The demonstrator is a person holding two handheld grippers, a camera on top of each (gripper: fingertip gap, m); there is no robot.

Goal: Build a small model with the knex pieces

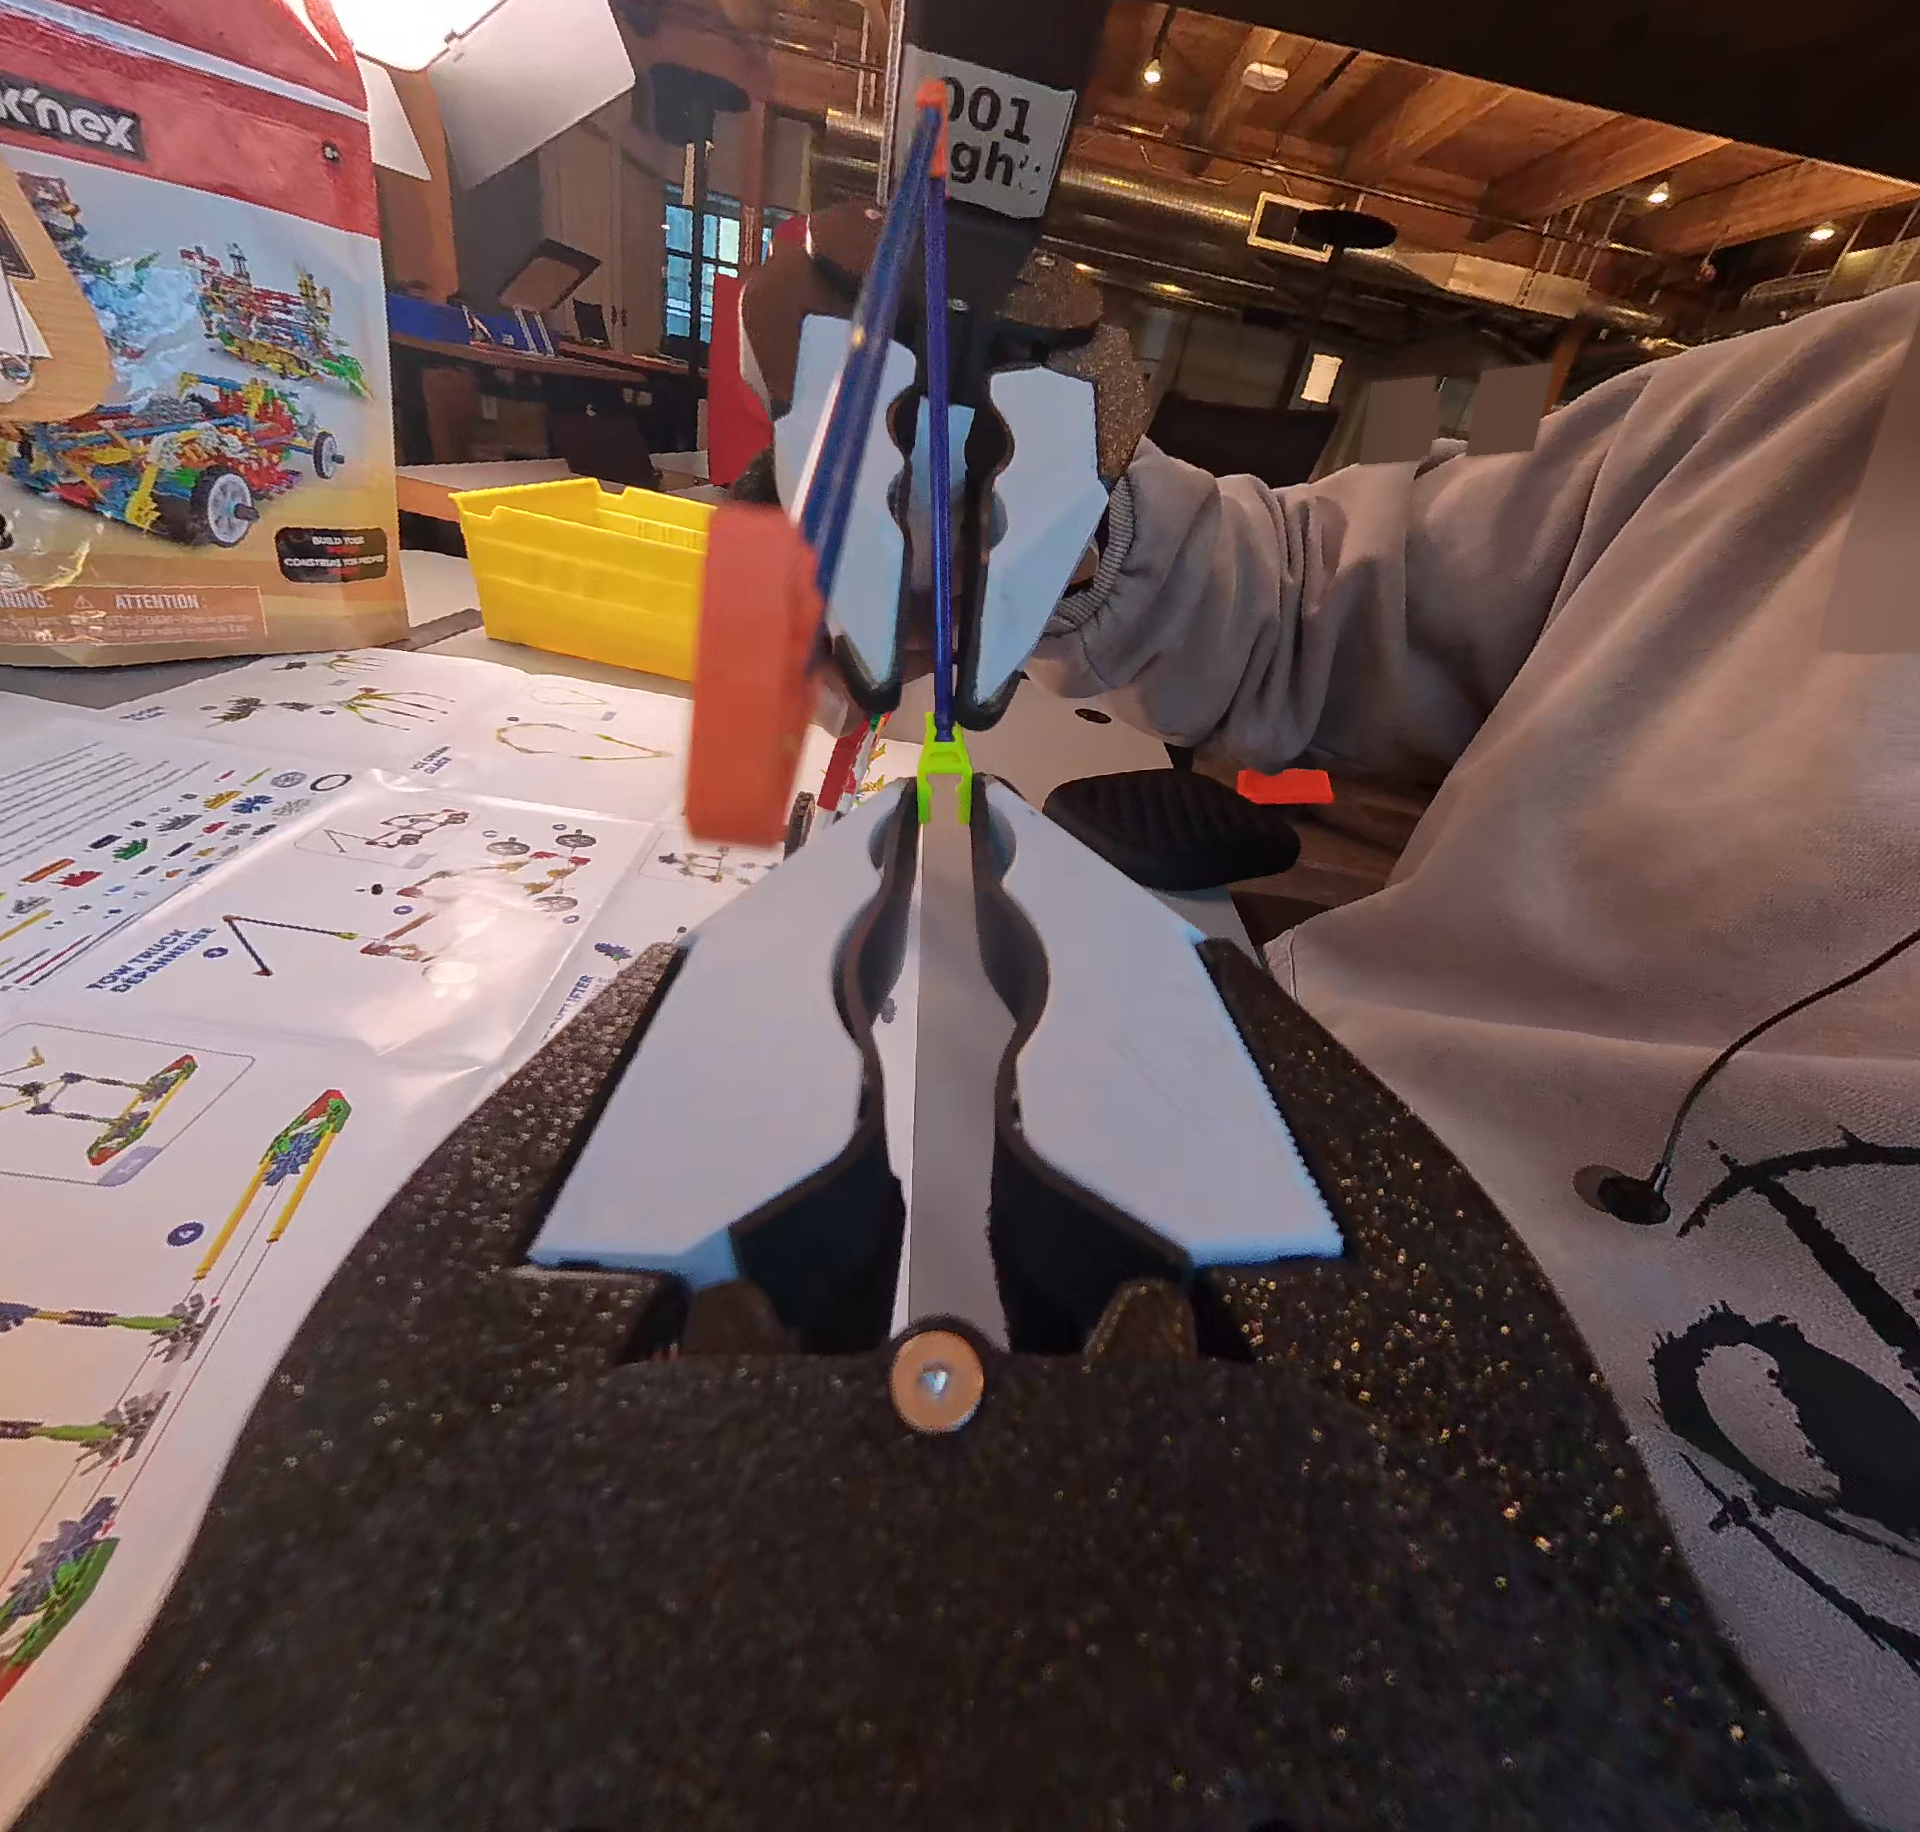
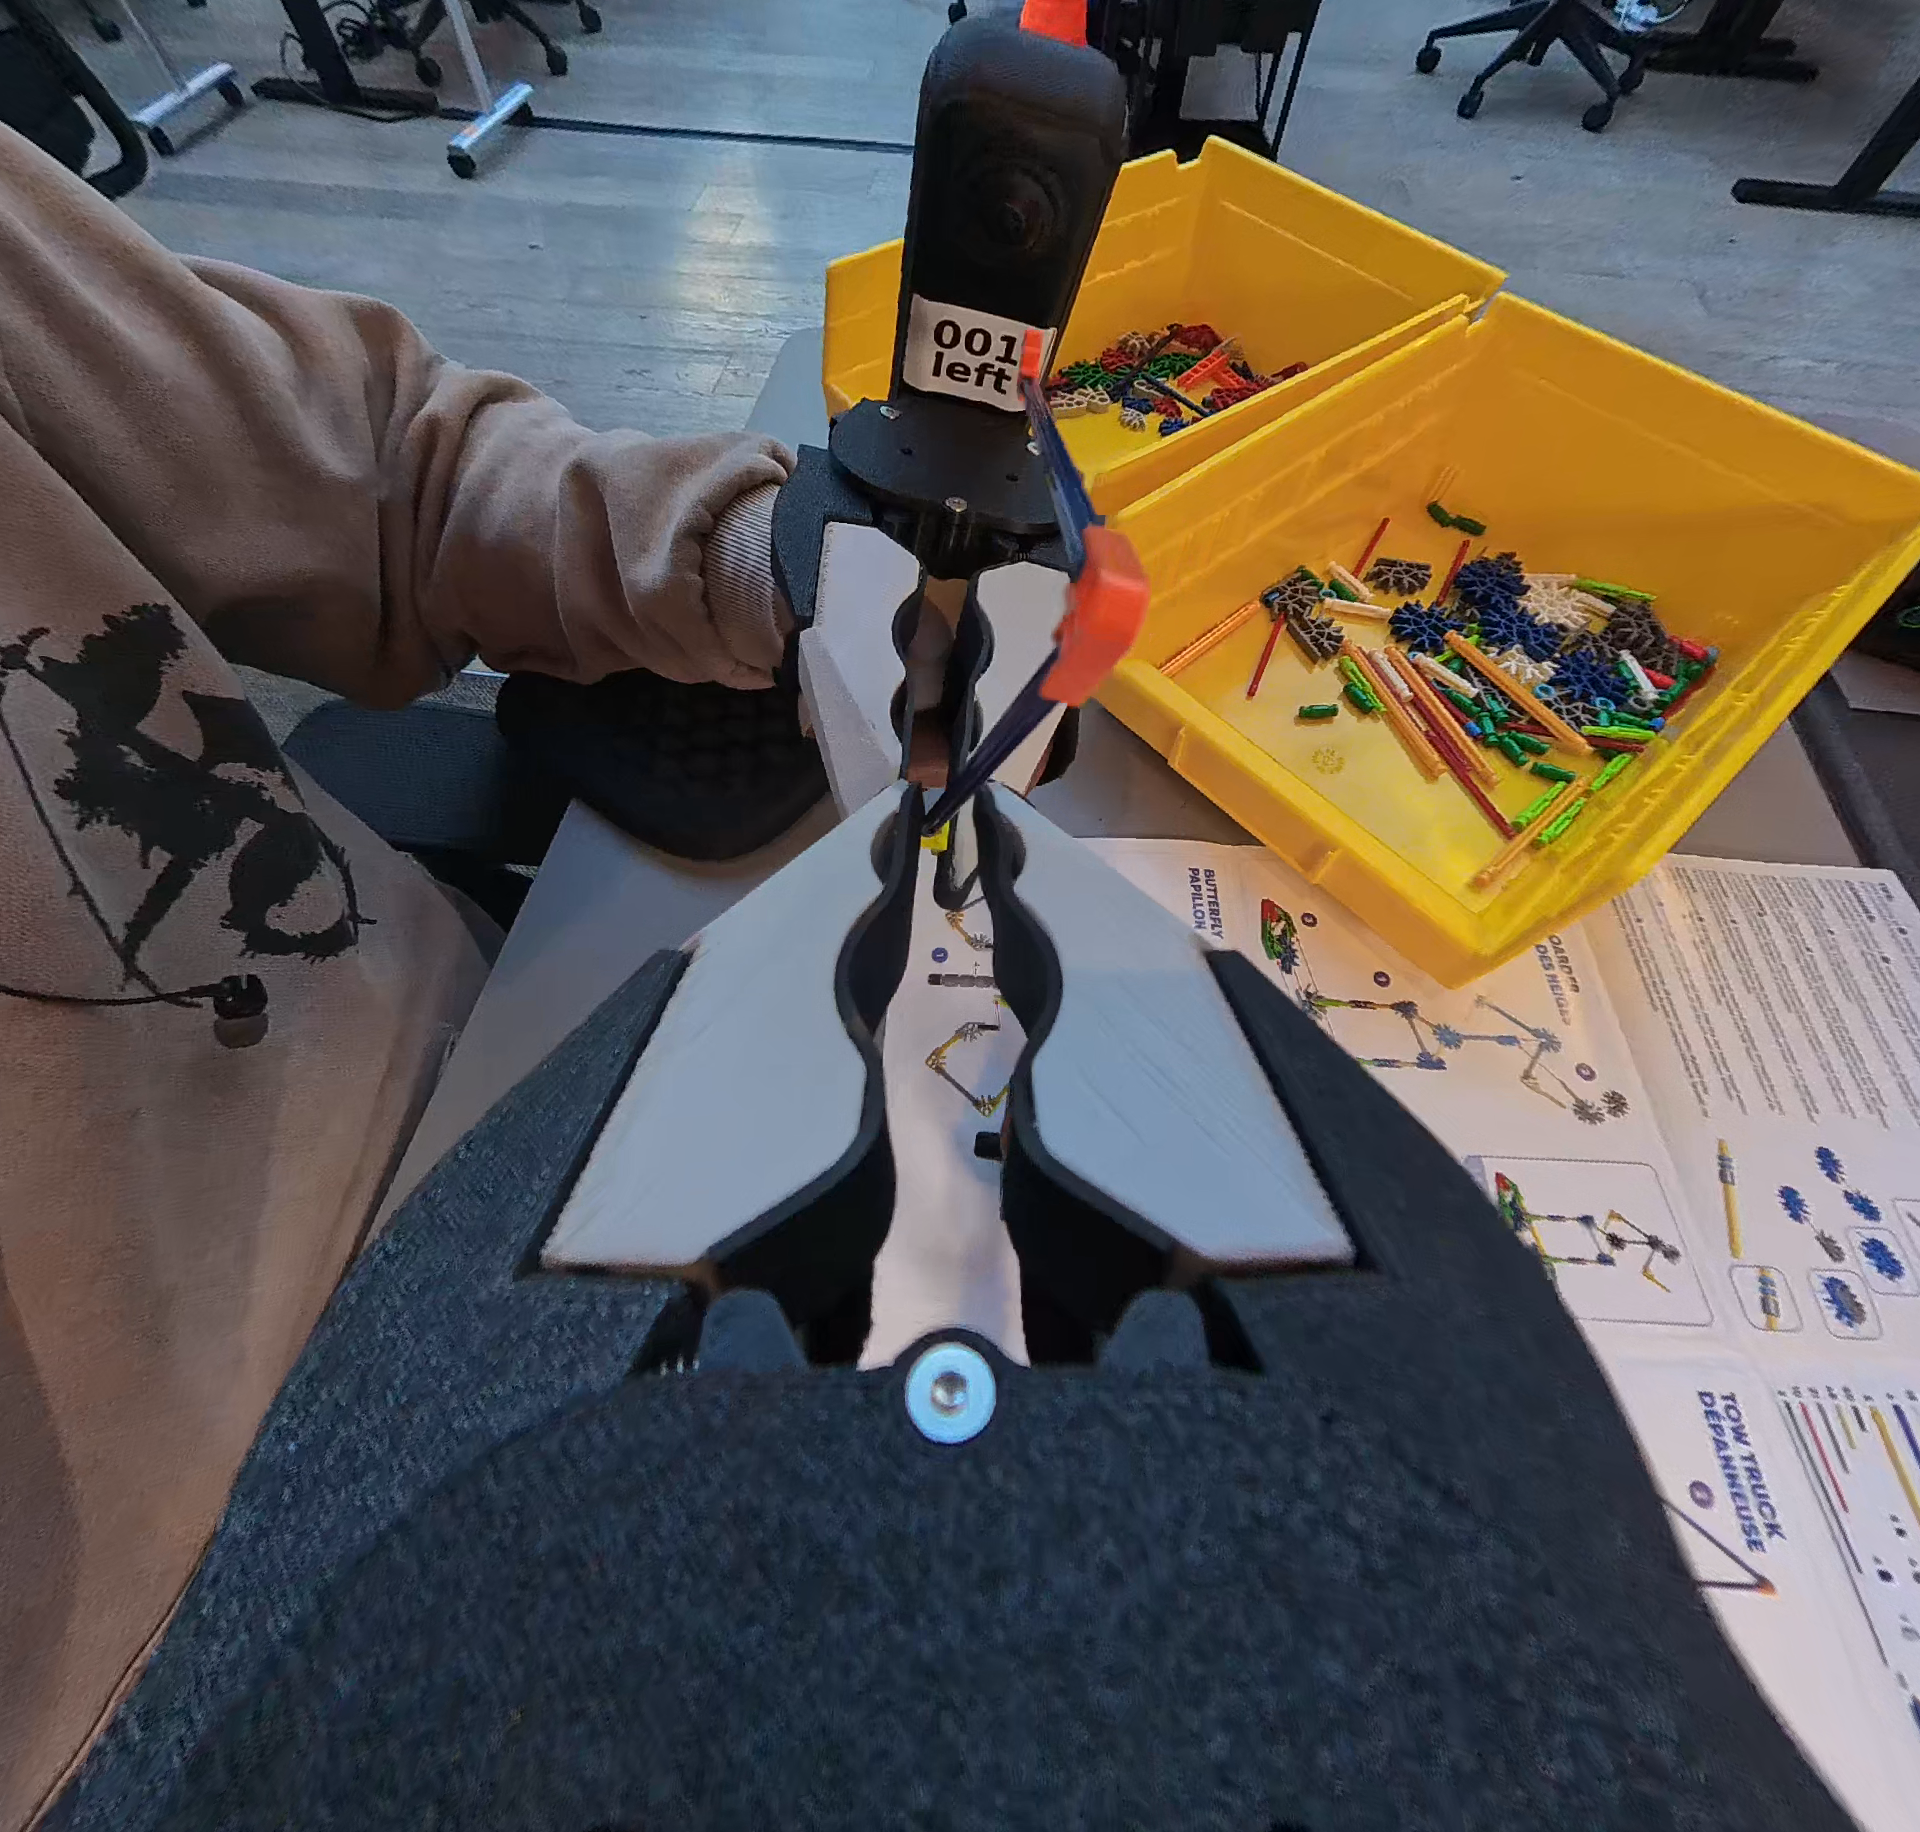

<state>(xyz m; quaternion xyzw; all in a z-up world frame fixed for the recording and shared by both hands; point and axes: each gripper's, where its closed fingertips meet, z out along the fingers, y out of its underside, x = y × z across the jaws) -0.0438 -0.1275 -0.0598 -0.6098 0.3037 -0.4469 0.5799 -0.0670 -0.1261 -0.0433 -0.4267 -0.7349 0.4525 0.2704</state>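
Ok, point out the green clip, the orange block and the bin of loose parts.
green clip (image 1: 943, 766), left wrist view, on its body.
orange block (image 1: 746, 676), left wrist view, on its broad face.
bin (image 2: 1351, 790), right wrist view, on its bare yellow floor.

We find writing on three things, all placed from the yellow bin (image 1: 582, 577). A red-topped toy box (image 1: 187, 328) to its left bears a brand mark and small print along its foot. A white sticker (image 1: 992, 146) above and right of it bears digits and letters, and the instruction sheets (image 1: 312, 899) in front of it bear headings and numbered steps.
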